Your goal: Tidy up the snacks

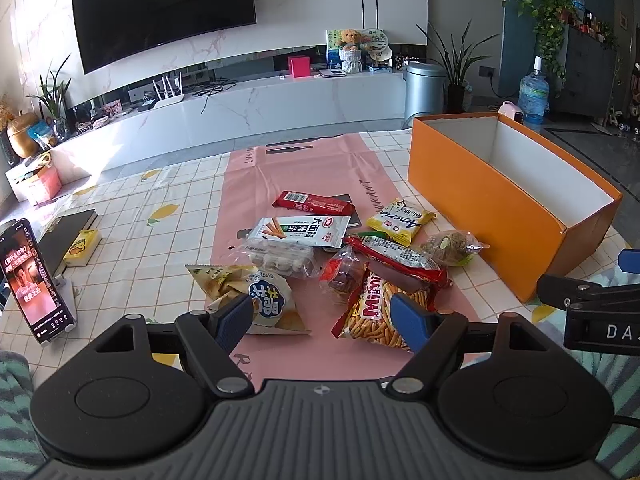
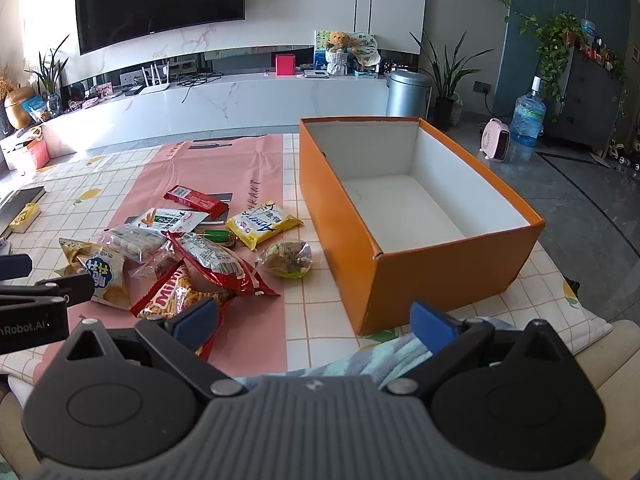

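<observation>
A pile of snack packets lies on a pink mat (image 1: 304, 168): a chip bag (image 1: 248, 292), a Mimi stick bag (image 1: 376, 316), a red packet (image 1: 400, 258), a white biscuit pack (image 1: 300, 232), a red bar (image 1: 314, 202), a yellow packet (image 1: 400, 220) and a round green-brown snack (image 1: 452, 246). An open orange box (image 2: 404, 216) with a white, bare inside stands to the right. My left gripper (image 1: 322, 318) is open and empty, just before the pile. My right gripper (image 2: 316, 318) is open and empty, between the pile (image 2: 192, 252) and the box's near corner.
A phone on a stand (image 1: 34, 280), a small yellow box (image 1: 82, 246) and a dark book (image 1: 66, 236) sit at the table's left. The checked tablecloth (image 2: 320, 320) covers the table. A TV unit, bin and plants stand behind.
</observation>
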The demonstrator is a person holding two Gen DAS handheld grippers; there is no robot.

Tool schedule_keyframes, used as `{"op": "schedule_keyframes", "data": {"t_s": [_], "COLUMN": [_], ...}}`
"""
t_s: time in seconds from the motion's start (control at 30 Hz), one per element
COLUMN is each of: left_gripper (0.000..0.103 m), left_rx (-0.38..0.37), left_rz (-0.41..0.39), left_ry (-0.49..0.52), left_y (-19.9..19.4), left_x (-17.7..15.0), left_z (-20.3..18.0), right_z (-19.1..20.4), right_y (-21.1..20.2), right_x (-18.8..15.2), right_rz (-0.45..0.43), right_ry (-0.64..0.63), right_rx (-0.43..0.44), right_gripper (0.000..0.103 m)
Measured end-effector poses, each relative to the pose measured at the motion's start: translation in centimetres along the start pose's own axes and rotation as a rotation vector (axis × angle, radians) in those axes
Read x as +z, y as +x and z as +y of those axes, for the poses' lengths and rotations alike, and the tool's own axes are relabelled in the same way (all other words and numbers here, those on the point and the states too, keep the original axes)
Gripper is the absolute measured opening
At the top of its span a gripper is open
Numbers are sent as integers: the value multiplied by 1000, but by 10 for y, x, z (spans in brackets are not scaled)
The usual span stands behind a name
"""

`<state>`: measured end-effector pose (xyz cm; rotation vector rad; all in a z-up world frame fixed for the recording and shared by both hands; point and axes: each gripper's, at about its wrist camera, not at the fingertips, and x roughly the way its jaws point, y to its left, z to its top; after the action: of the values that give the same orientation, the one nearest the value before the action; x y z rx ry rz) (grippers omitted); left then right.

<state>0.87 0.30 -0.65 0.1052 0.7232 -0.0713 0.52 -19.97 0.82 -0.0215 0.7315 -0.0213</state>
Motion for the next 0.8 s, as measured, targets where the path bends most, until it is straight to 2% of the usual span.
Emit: {"op": "schedule_keyframes", "data": {"t_s": [0.8], "left_gripper": [91], "left_rx": [-5], "left_rz": [1], "left_ry": [-2], "left_y": [-1], "left_x": [0], "left_z": [-2], "right_z": [-2], "right_y": [-2], "right_x": [-1], "right_rz": [0], "right_ry": [16], "right_rx": [-4], "right_gripper": [99]}}
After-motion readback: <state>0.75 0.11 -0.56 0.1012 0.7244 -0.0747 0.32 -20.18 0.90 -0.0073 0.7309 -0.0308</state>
